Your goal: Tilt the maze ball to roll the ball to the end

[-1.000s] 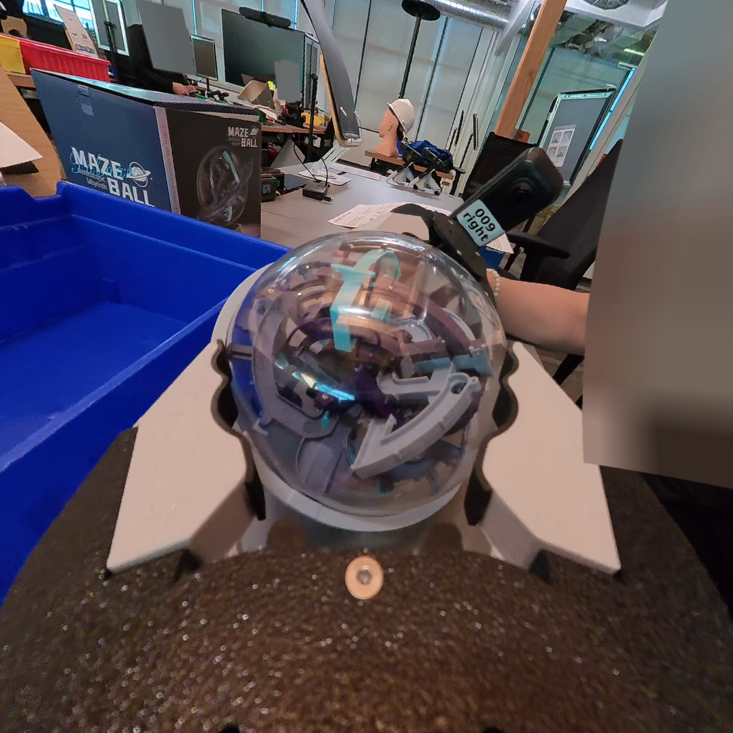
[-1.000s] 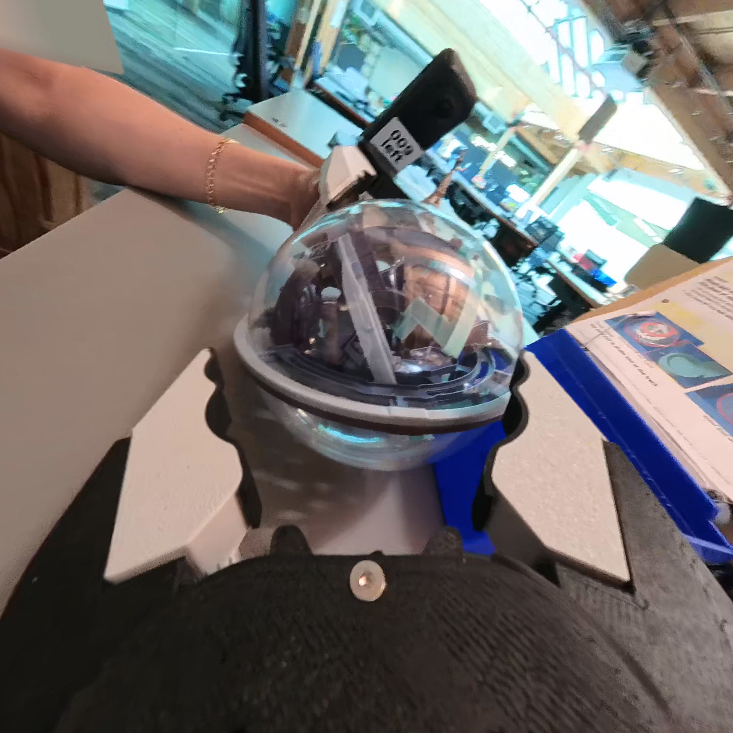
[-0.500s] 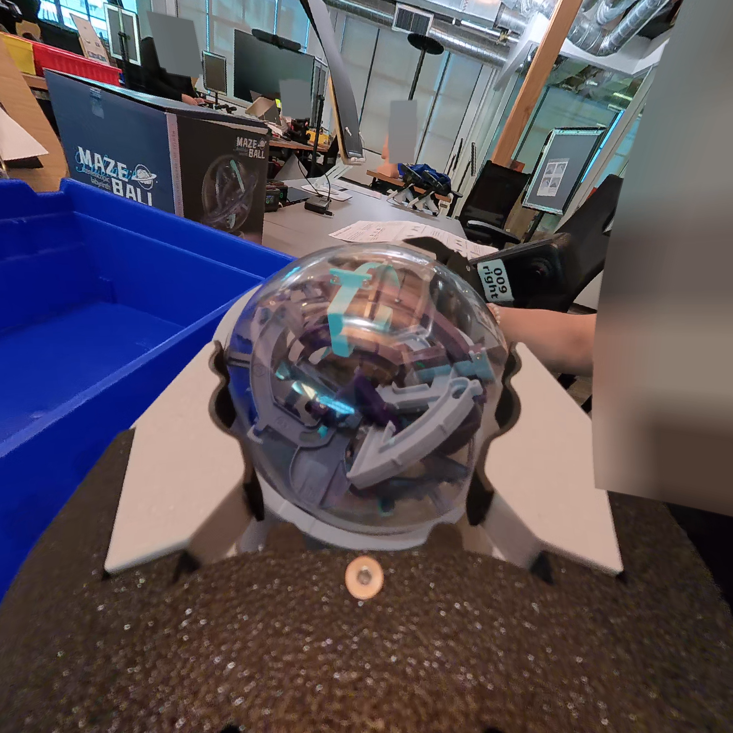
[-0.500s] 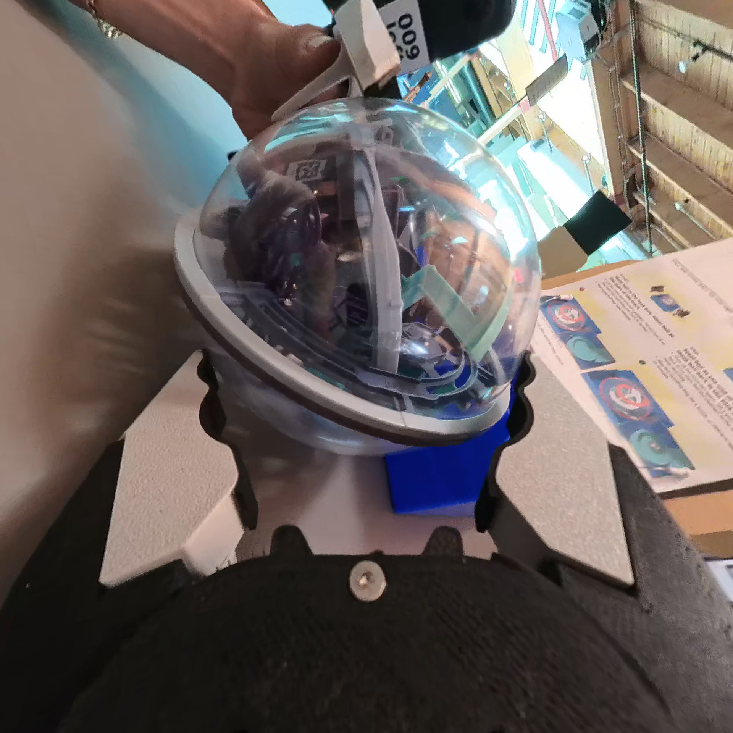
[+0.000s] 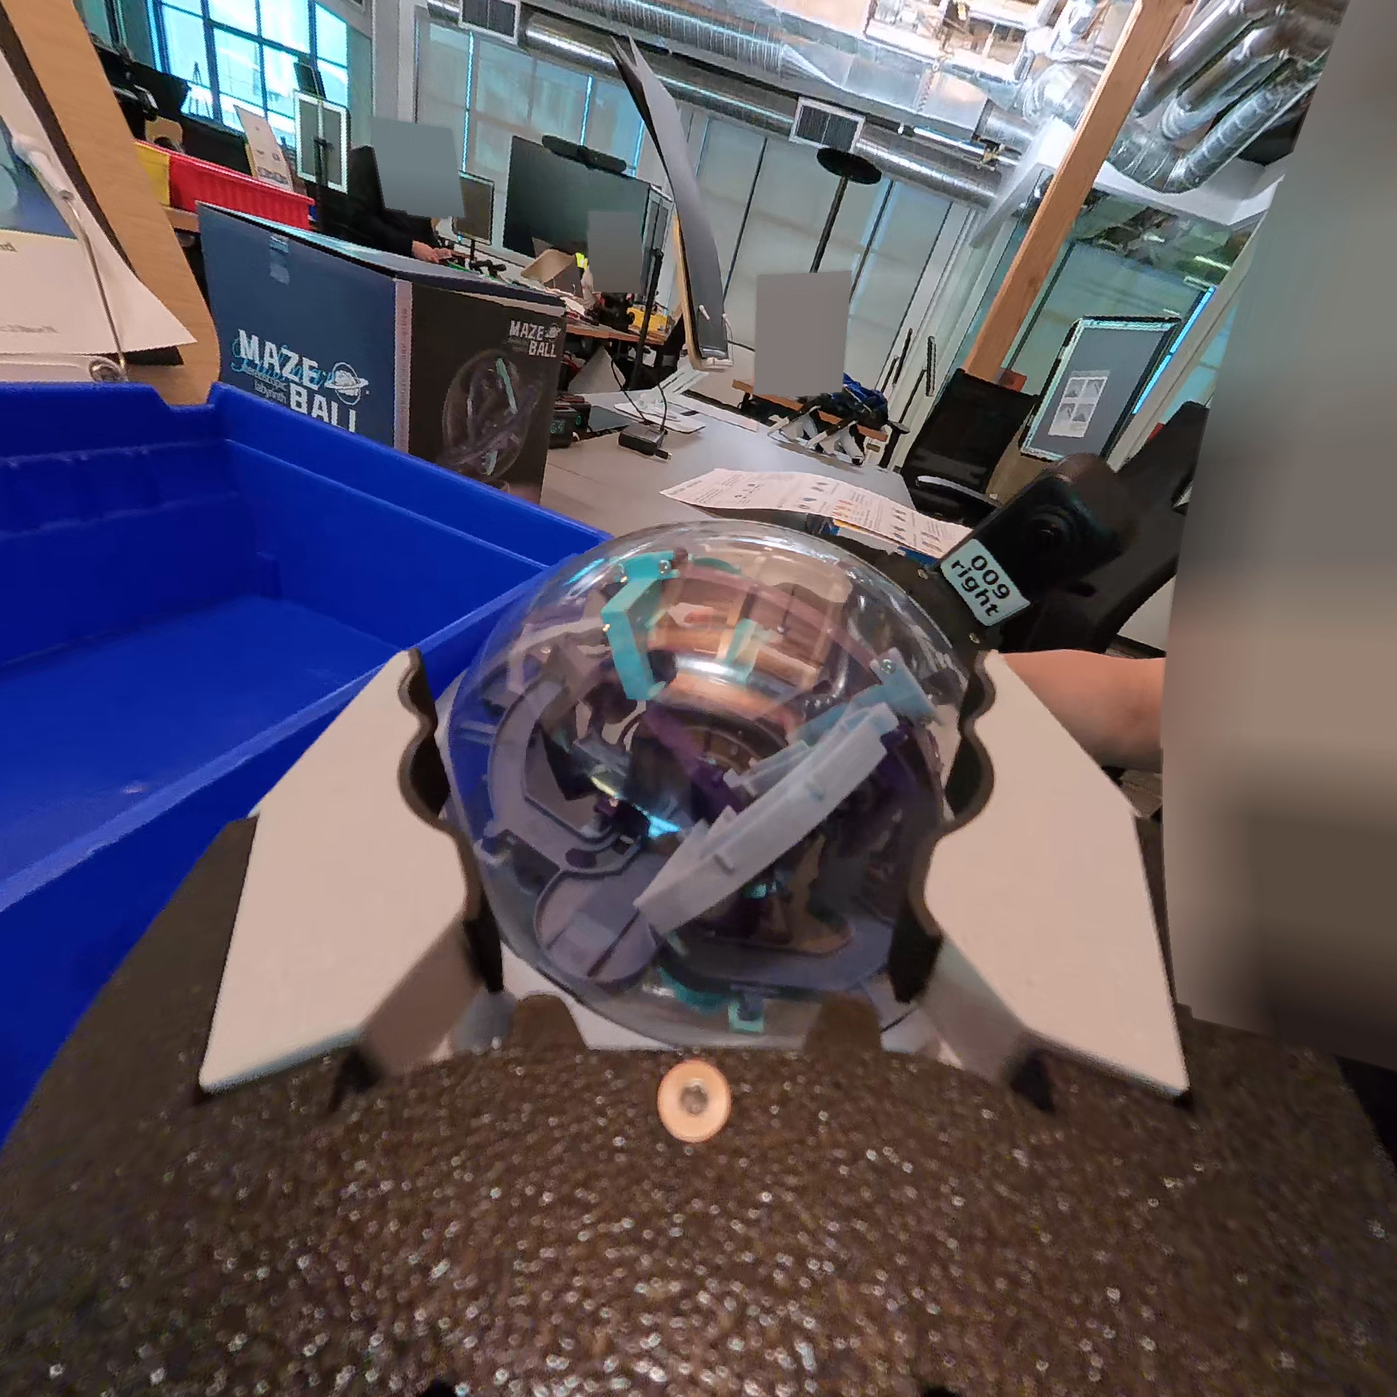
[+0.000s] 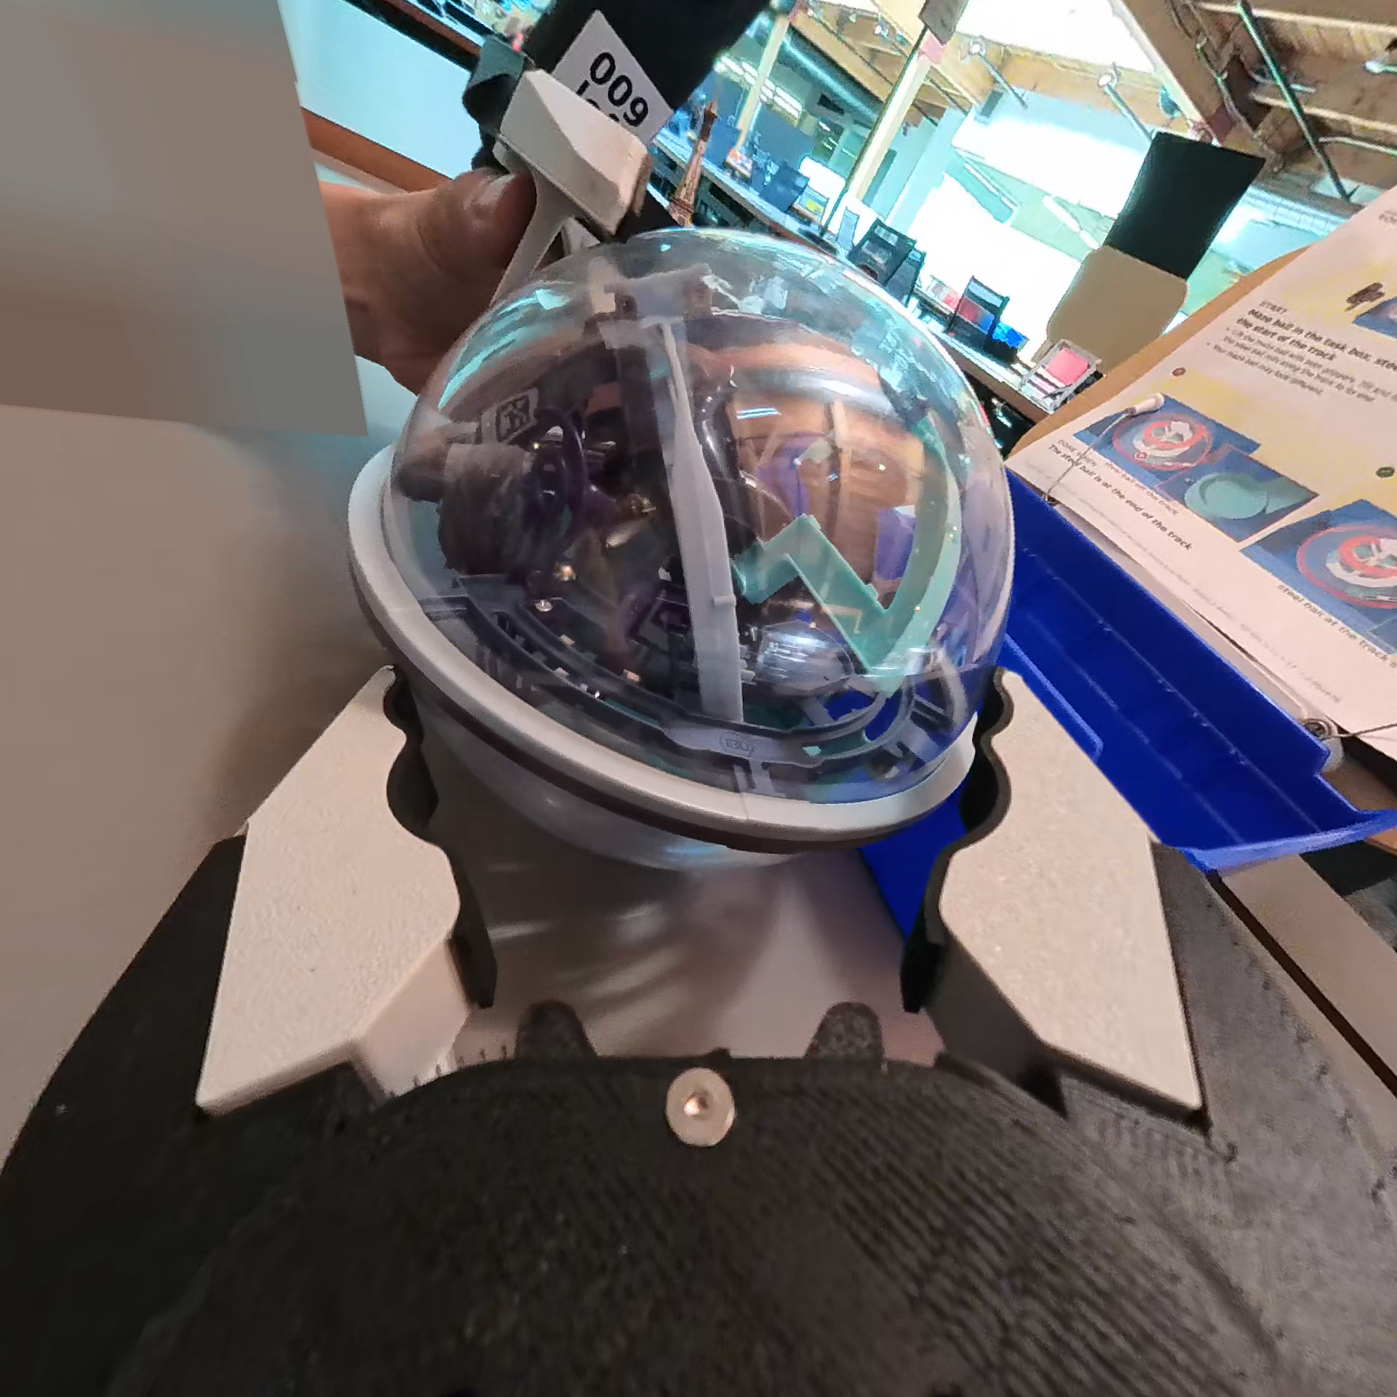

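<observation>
Both the left gripper point(image 5: 692, 816) and the right gripper point(image 6: 695, 824) are clamped on the maze ball point(image 5: 699, 763), held up beside the blue bin point(image 5: 227, 665), so overtilting that slick shell could drop the tiny ball off its track.

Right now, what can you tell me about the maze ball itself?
The maze ball is a clear plastic sphere with a white band round its middle, tilted in the right wrist view. Inside are grey, purple and teal tracks. The left gripper and right gripper clamp it from opposite sides, beside the blue bin. No steel ball is discernible.
</observation>
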{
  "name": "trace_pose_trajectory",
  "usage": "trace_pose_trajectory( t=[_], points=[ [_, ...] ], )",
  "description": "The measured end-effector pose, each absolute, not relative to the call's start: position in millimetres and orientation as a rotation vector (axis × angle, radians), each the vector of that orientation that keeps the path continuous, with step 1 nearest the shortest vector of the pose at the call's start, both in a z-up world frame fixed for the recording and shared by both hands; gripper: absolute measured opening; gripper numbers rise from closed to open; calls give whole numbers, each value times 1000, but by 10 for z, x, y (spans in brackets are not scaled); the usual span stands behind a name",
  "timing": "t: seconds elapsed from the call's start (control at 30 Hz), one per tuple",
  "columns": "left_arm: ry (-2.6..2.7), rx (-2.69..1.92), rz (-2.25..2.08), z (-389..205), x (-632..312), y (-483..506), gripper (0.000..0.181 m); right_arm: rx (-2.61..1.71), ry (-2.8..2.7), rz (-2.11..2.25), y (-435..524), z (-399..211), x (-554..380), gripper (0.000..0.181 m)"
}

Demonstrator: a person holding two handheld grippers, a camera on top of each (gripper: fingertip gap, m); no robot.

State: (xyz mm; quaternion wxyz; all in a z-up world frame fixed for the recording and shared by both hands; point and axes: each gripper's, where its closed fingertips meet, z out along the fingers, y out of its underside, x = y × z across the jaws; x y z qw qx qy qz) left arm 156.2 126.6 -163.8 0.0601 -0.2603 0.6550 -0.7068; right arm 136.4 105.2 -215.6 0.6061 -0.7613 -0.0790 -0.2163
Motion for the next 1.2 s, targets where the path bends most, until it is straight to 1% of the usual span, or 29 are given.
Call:
trace_pose_trajectory(
  t=[0.53, 0.7, 0.8, 0.87, 0.93, 1.07, 1.2],
  points=[
    [1960, -752, -2079, -1640, 1580, 1223, 138, -1809, -61, -464, 1034, -2185, 1398, 141],
    [1941, -604, -2004, -1645, 1540, 1157, 150, -1810, -64, -462, 1036, -2186, 1393, 141],
    [1905, -525, -1988, -1598, 1510, 1164, 151, -1805, -72, -471, 1040, -2180, 1383, 140],
    [1912, -500, -1924, -1611, 1523, 1188, 158, -1802, -74, -475, 1044, -2177, 1379, 139],
    [1947, -445, -1861, -1644, 1492, 1184, 157, -1804, -83, -476, 1046, -2182, 1368, 136],
    [2026, -360, -1797, -1735, 1415, 1116, 150, -1815, -93, -500, 1055, -2200, 1368, 135],
    [2037, -349, -1797, -1741, 1406, 1131, 149, -1805, -108, -510, 1057, -2190, 1363, 133]
  ],
)
